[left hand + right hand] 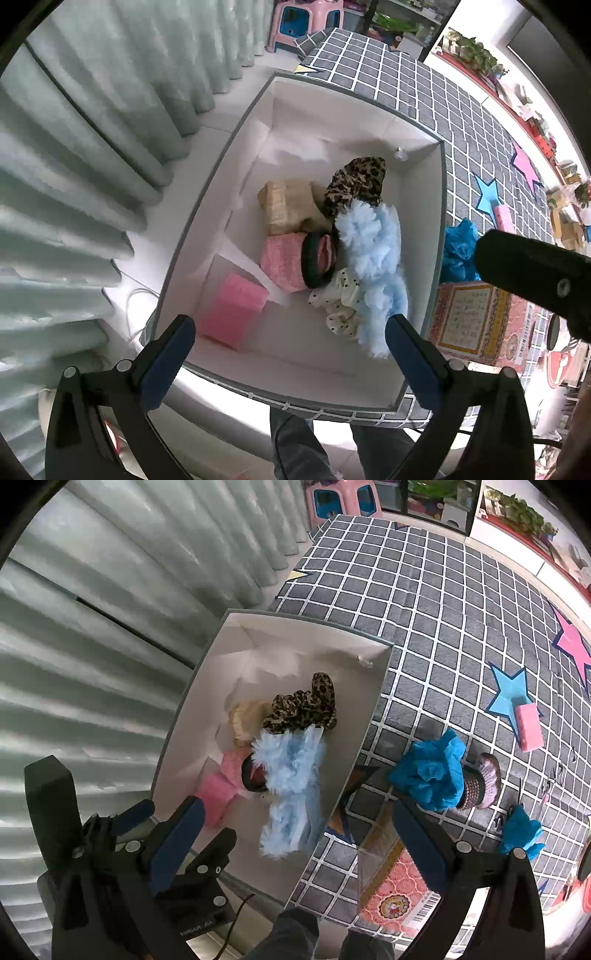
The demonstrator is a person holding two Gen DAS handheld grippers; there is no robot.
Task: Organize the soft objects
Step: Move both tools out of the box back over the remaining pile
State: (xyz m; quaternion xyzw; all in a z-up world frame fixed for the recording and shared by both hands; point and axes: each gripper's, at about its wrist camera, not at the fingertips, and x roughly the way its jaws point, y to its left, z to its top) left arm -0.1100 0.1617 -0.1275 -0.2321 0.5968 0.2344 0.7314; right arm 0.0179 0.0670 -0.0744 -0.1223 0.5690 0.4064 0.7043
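A white storage box (229,173) (373,709) holds several soft items: a light blue fluffy piece (373,251) (291,768), a leopard-print scrunchie (354,184) (303,705), a beige piece (288,206), a pink knit piece (282,262), a pink sponge (232,310) and a dotted white cloth (340,299). My left gripper (290,336) is open and empty above the box's near end. My right gripper (297,829) is open and empty over the box's near right edge. On the bed outside lie a blue ruffled piece (428,771), a knit sock (480,782), another blue piece (521,834) and a pink sponge (528,727).
The box sits at the left edge of a grey checked bed cover (424,602) with star patterns. A red patterned packet (476,321) (391,897) lies right of the box. Pale green curtains (74,166) hang at the left. The person's legs (295,443) are below.
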